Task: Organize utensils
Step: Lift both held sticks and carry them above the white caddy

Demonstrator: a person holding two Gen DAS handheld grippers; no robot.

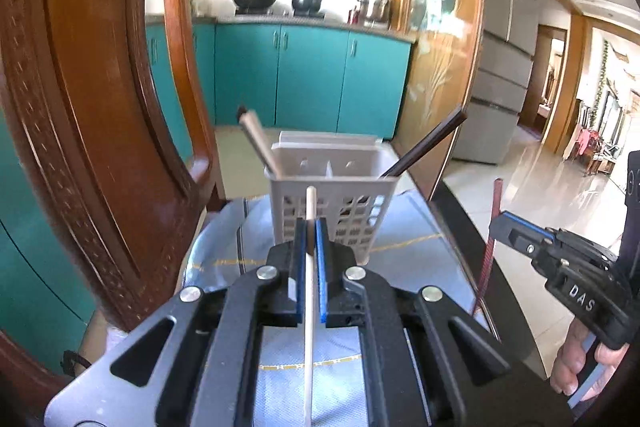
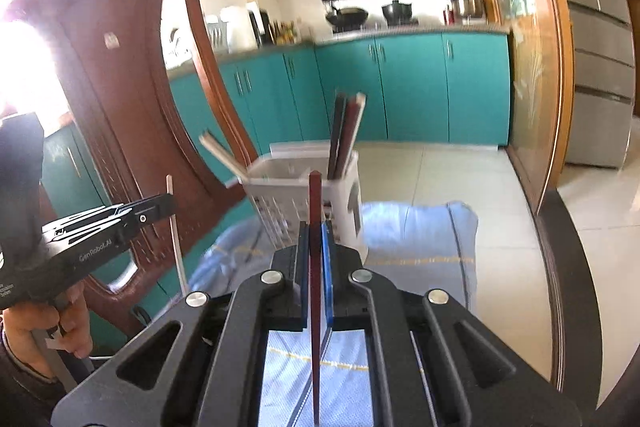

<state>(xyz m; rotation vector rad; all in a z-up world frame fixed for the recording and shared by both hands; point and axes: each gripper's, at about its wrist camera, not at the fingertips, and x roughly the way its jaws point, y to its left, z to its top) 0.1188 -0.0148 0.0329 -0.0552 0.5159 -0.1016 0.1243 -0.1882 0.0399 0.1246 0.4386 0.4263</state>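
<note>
A white slotted utensil basket (image 1: 334,203) stands on a blue cloth (image 1: 412,231), holding pale chopsticks (image 1: 258,141) on its left side and a dark chopstick (image 1: 426,145) on its right. My left gripper (image 1: 311,227) is shut on a white chopstick (image 1: 309,307), held upright just before the basket. My right gripper (image 2: 315,231) is shut on a red-brown chopstick (image 2: 315,287), also upright before the basket (image 2: 304,195). The right gripper shows in the left wrist view (image 1: 498,223) with its red chopstick (image 1: 490,247); the left one shows in the right wrist view (image 2: 170,203).
A carved wooden chair (image 1: 92,115) stands close on the left, beside the table. The dark table edge (image 2: 568,267) runs along the right. Teal kitchen cabinets (image 1: 312,79), a stove with pots and a fridge (image 1: 504,47) lie beyond.
</note>
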